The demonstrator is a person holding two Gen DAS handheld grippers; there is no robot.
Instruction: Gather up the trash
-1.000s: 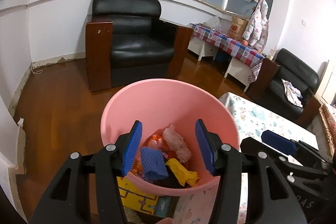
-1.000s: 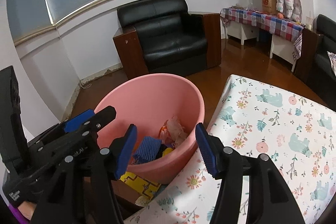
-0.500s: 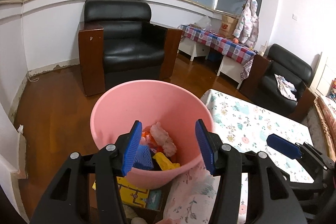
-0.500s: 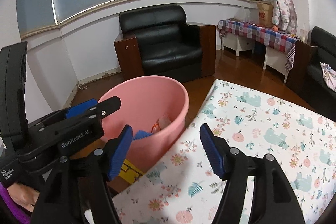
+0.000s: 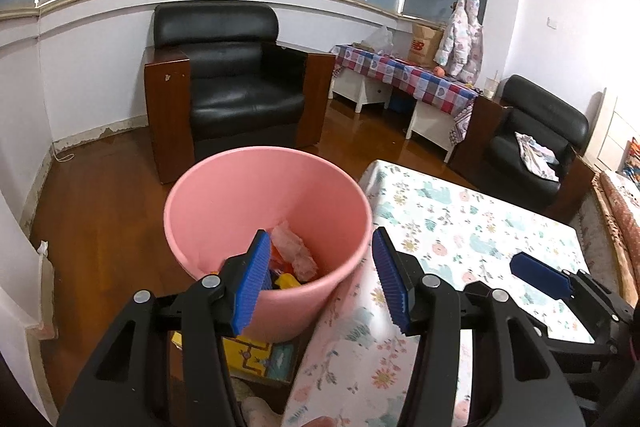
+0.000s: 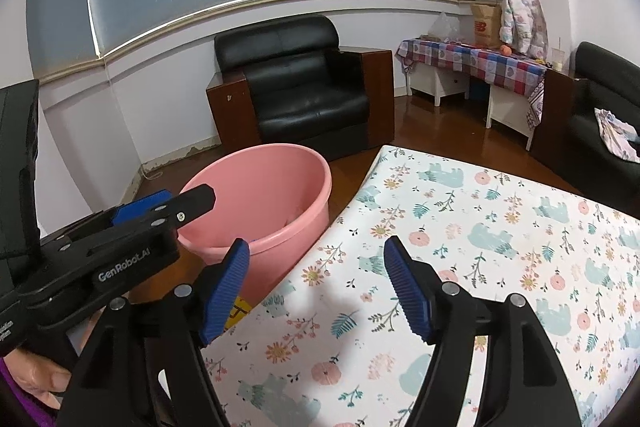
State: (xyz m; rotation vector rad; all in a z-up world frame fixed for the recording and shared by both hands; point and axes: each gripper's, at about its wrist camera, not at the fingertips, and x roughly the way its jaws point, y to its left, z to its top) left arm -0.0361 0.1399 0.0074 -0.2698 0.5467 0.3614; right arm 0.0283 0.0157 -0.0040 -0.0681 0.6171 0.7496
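Note:
A pink bucket [image 5: 224, 195] stands on the floor beside the table's left end; it also shows in the right wrist view [image 6: 280, 175]. Trash lies in it: a pale pink crumpled piece [image 5: 294, 247], a yellow piece [image 5: 288, 281] and orange bits. My left gripper [image 5: 318, 277] is open and empty, above the bucket's near rim. My right gripper [image 6: 316, 287] is open and empty, above the table's left edge. Each gripper shows in the other's view: the right one [image 5: 540, 275] and the left one [image 6: 160, 205].
A table with a floral and bear-print cloth [image 6: 500, 247] fills the right. A yellow printed box [image 5: 244, 351] lies under the bucket. A black armchair [image 5: 228, 99] stands behind, a checked-cloth side table [image 5: 404, 75] and a second black chair [image 5: 536, 131] at the right.
Both grippers have drawn back and up from the bucket. The bucket sits lower and farther in both views, and more of the tablecloth shows. Both stay open and empty.

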